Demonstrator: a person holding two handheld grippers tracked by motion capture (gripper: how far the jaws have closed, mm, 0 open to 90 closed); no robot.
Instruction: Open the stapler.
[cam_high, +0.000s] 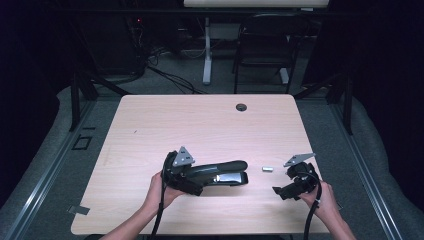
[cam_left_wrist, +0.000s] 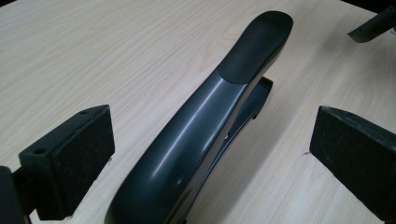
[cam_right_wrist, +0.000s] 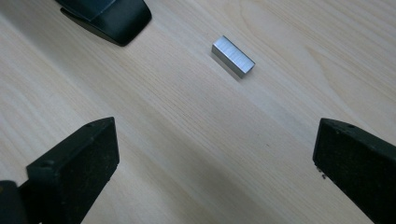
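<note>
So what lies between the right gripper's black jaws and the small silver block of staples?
Nothing: in the right gripper view, bare light wood table runs from the open right gripper to the silver block of staples. The black stapler sits off to one side.

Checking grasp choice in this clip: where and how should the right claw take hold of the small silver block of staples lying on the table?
Grip the small silver staple block across its two long flat sides, coming straight down from above. It lies flat on the wooden table, apart from the black stapler, ahead of the open right claw.

Stapler (cam_high: 220, 173) between grippers; staples (cam_high: 267, 169) beside
</note>
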